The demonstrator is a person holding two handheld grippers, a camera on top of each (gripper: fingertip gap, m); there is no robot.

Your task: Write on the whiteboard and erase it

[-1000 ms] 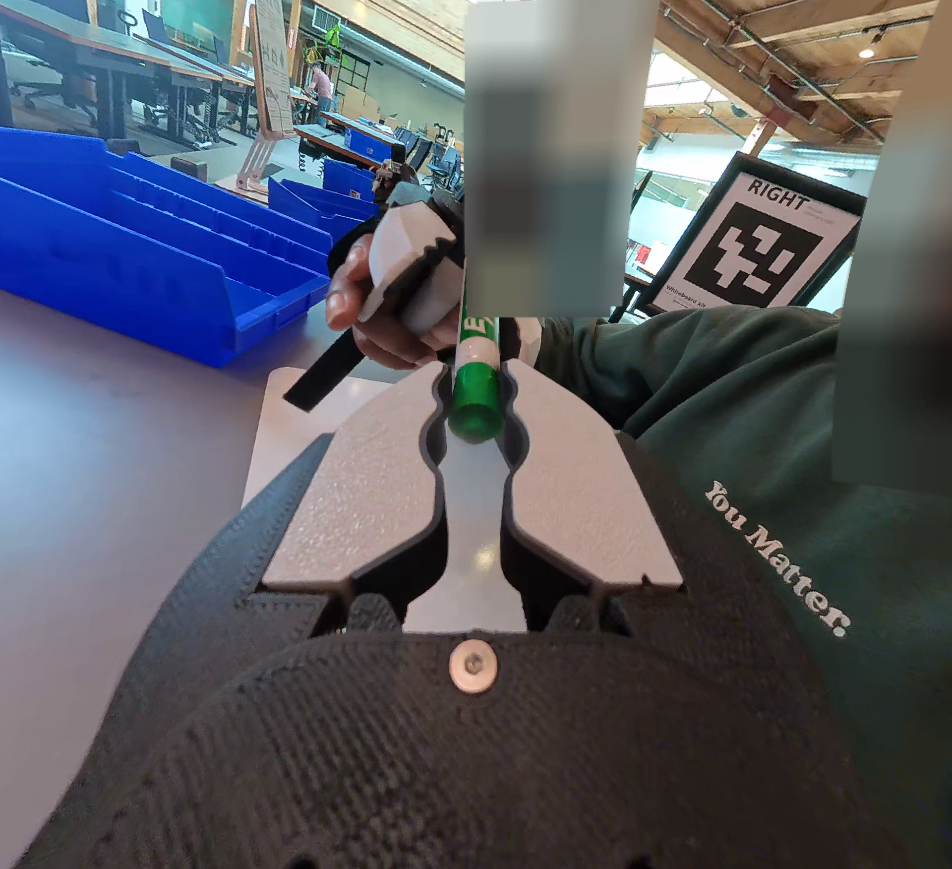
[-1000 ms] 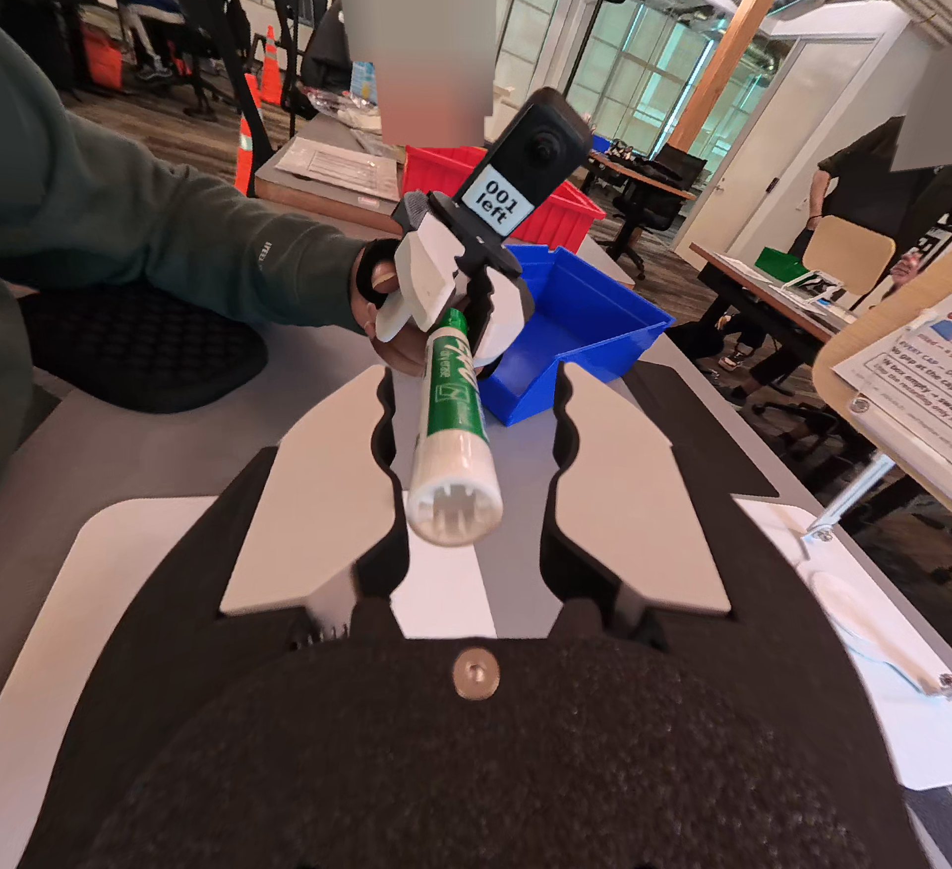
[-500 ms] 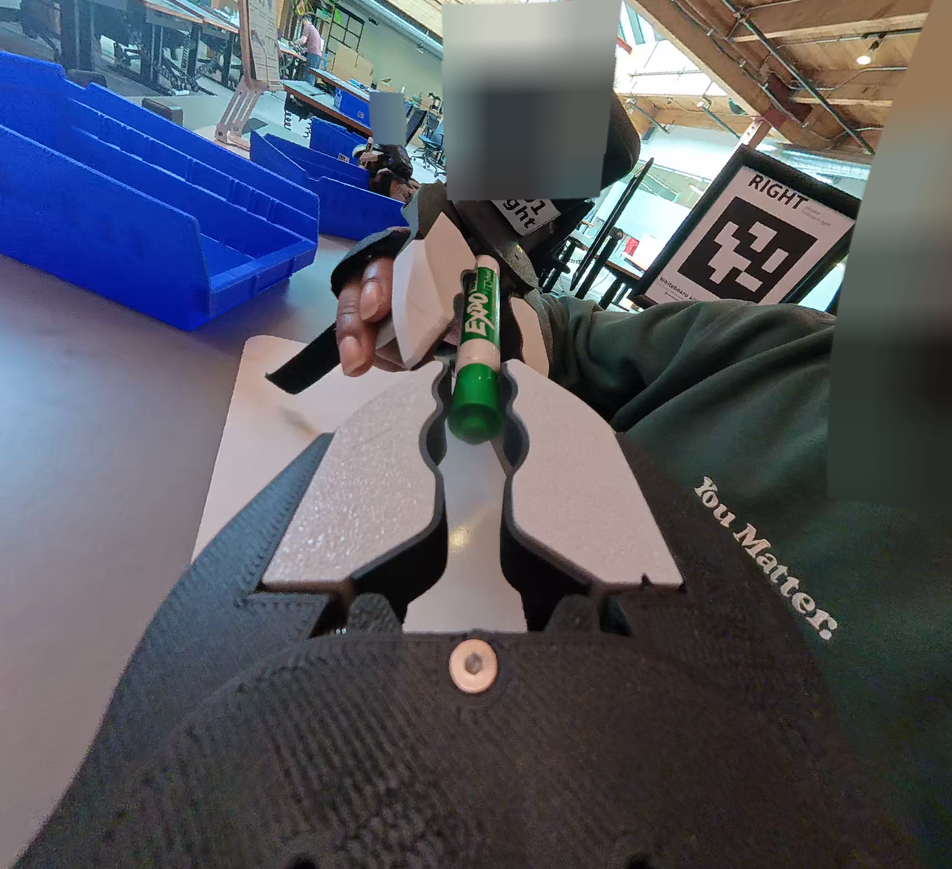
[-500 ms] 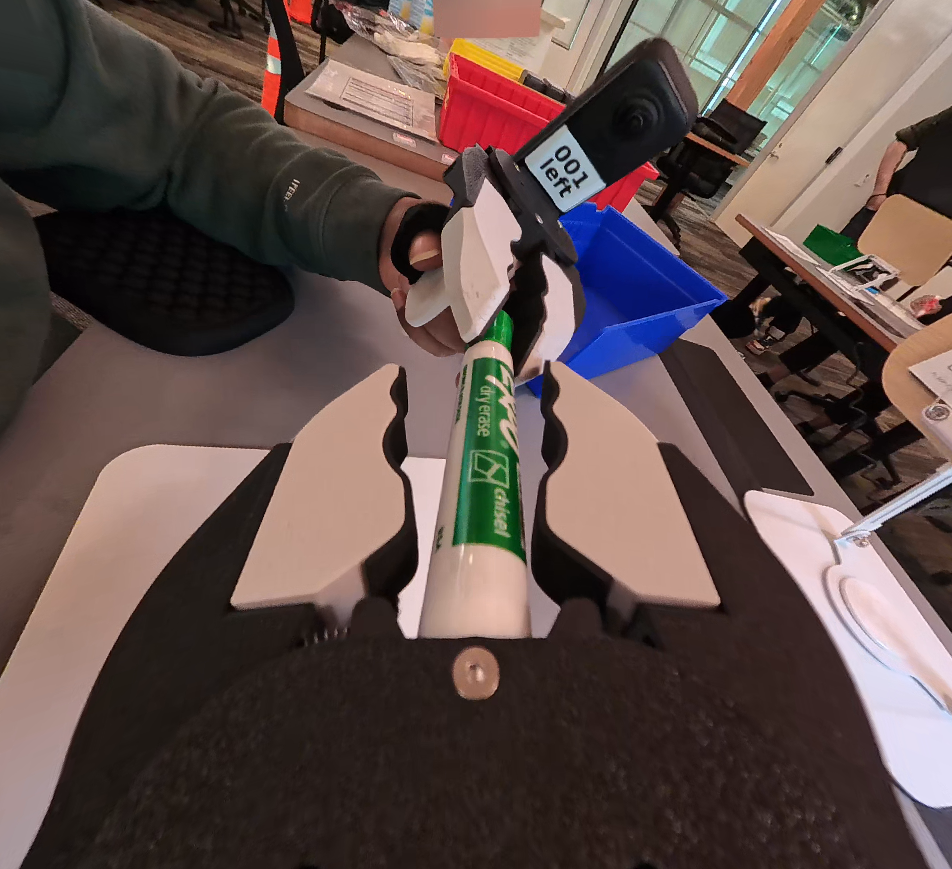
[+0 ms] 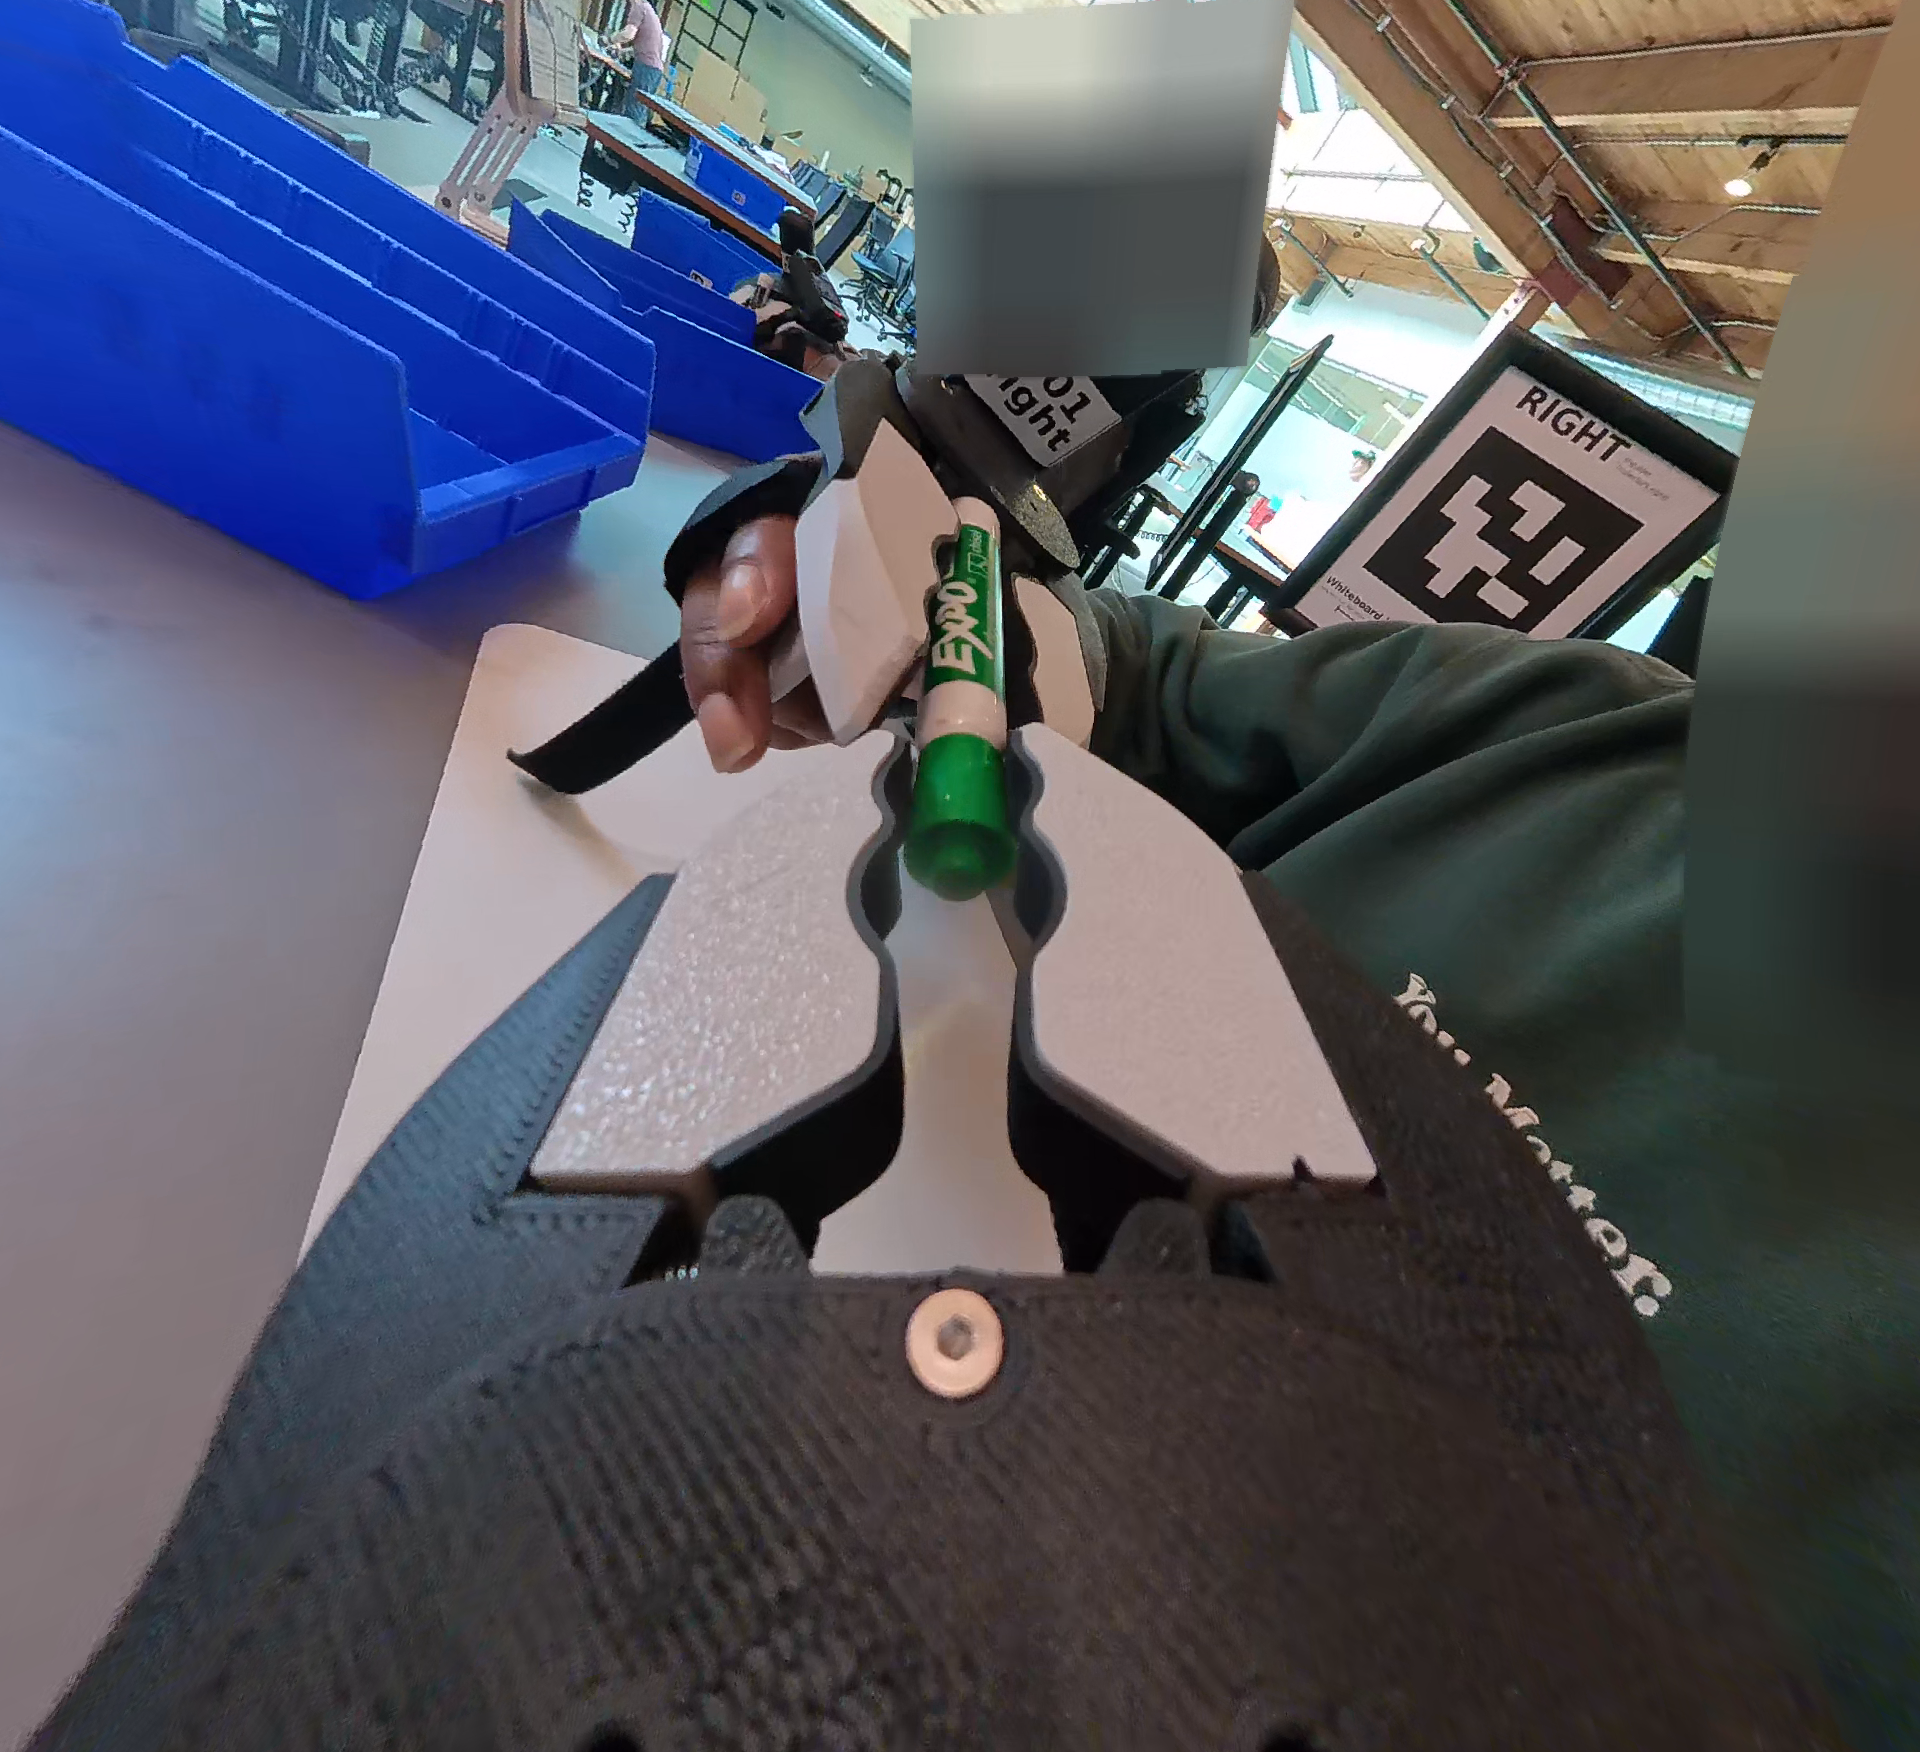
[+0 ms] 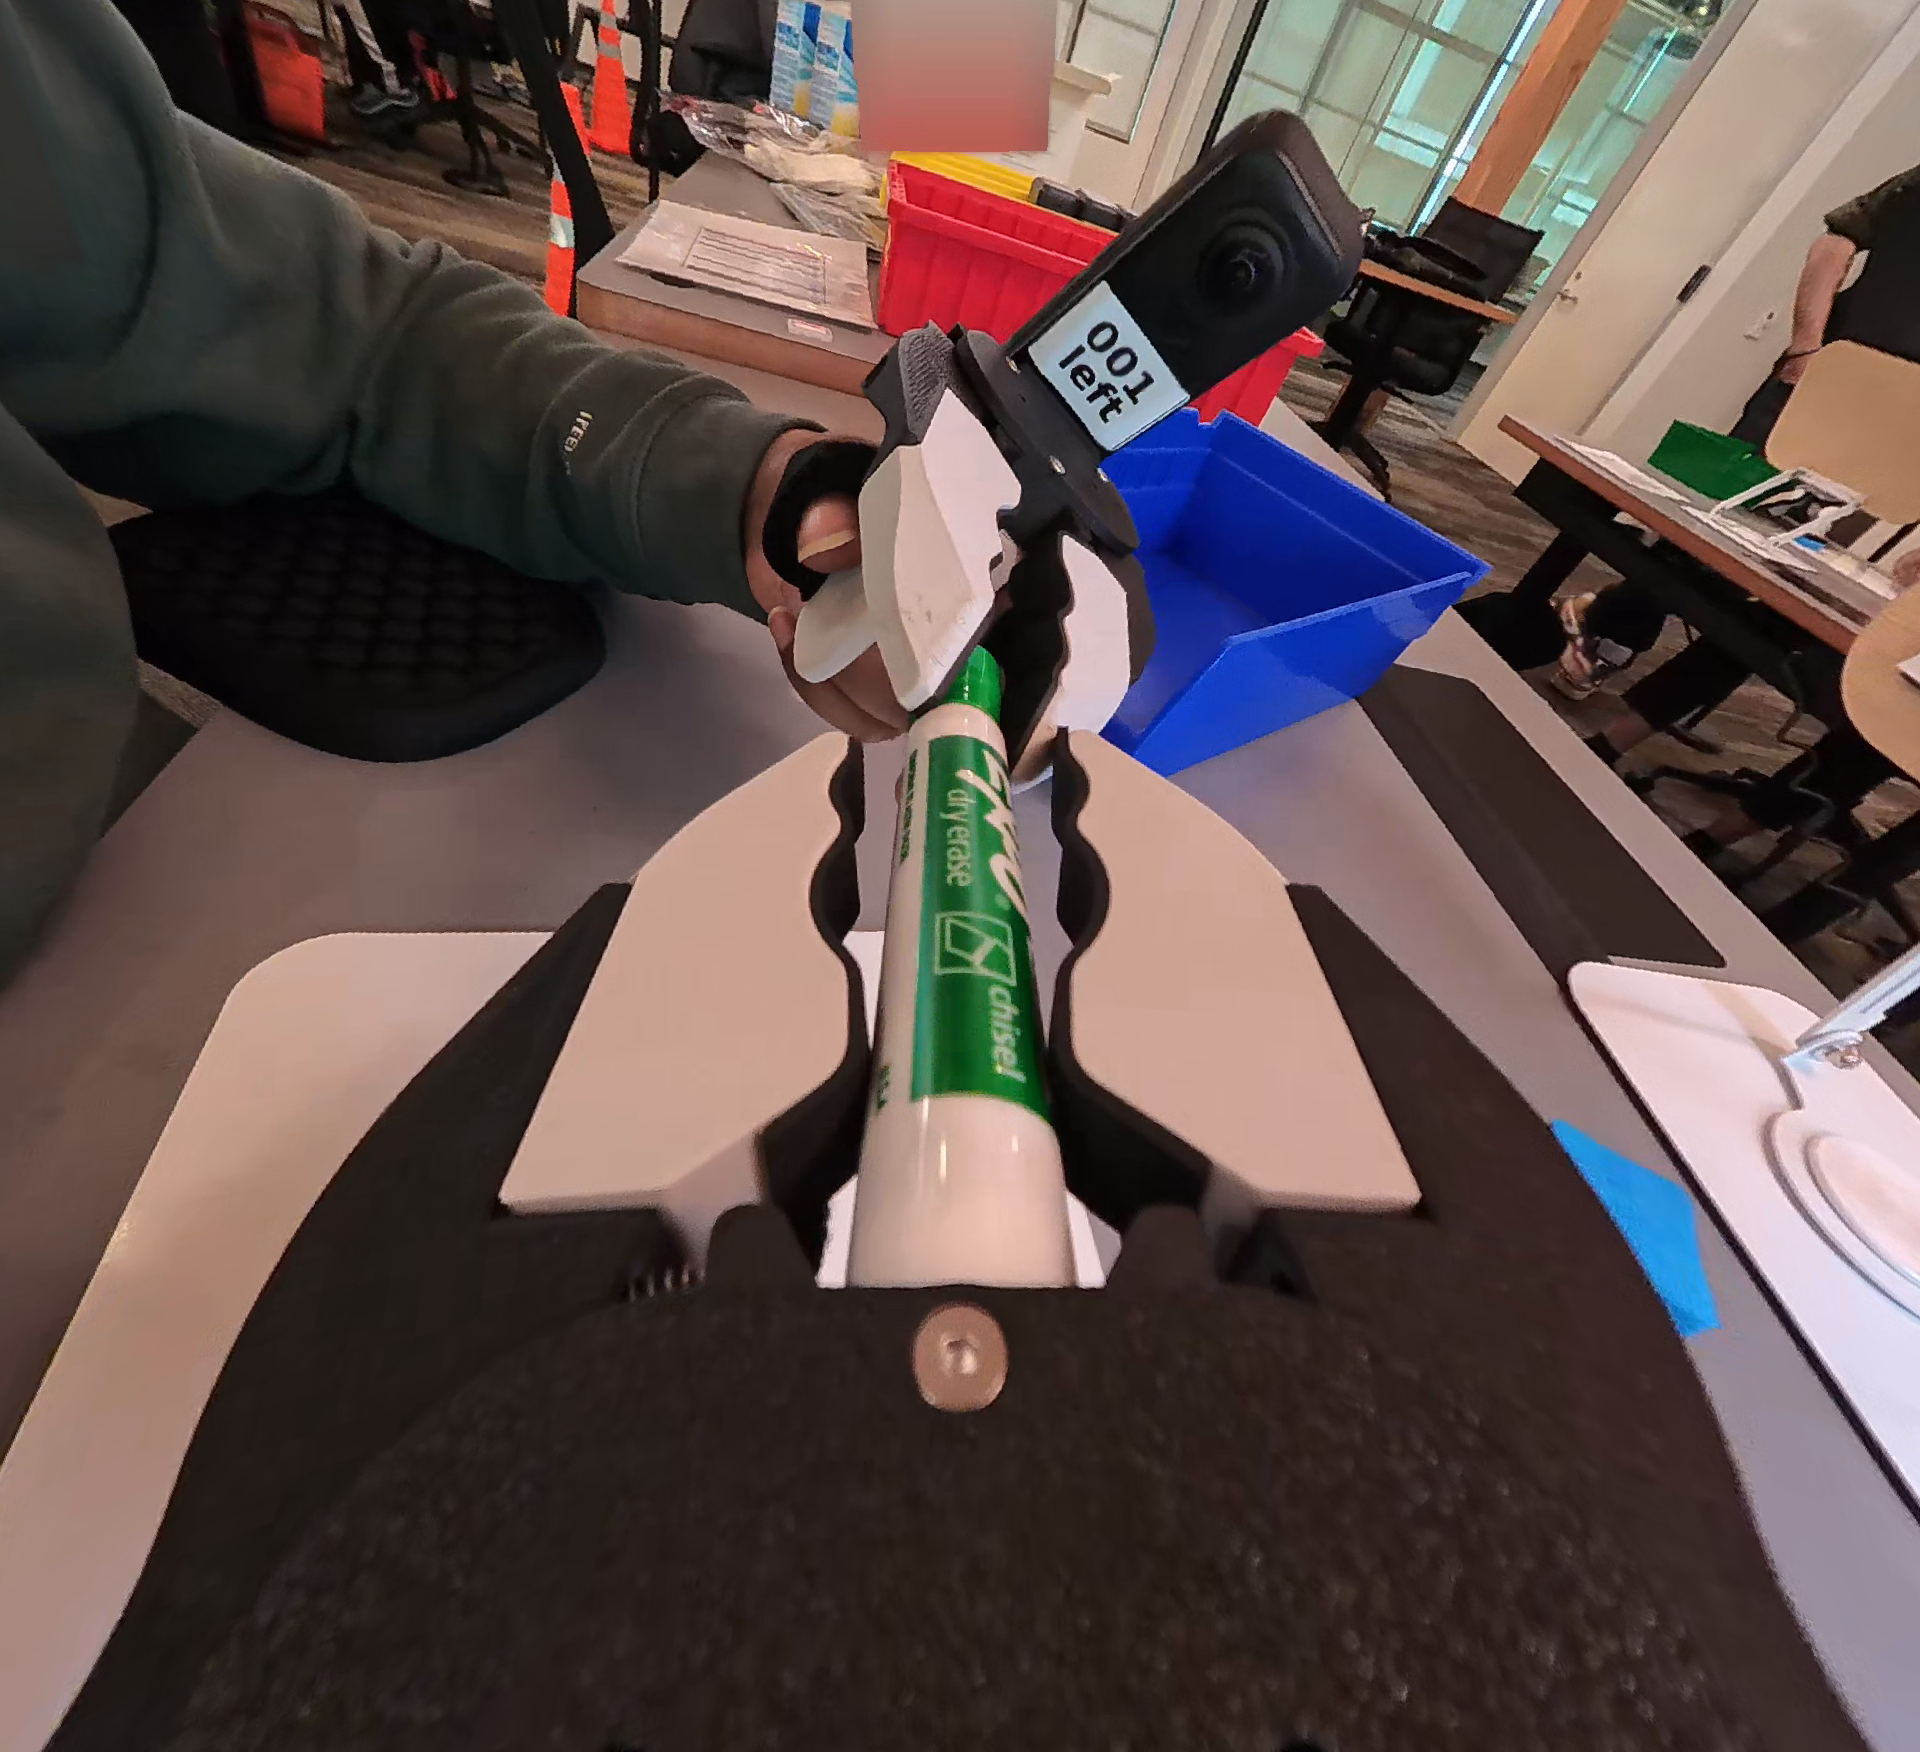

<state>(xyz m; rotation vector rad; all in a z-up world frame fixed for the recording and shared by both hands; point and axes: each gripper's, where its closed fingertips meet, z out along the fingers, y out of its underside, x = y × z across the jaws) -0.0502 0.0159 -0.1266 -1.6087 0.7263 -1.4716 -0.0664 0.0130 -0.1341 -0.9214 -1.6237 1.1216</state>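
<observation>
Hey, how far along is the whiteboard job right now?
Early. The left gripper clamps the green cap of the marker, whose barrel lies between the right gripper jaws. The cap is still on. The whiteboard looks blank, so uncapping, writing and erasing remain.

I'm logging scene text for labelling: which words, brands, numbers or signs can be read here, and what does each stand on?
I don't copy out writing, so here is what bears it:
Brand and type print: green-and-white dry-erase marker.
Short label: white sticker on black camera.
Half-masked label: second white sticker.
Heading, code pattern, small line: black-framed sign.
White lettering: dark green sweatshirt.
Too small to read: papers on far desk.
</observation>
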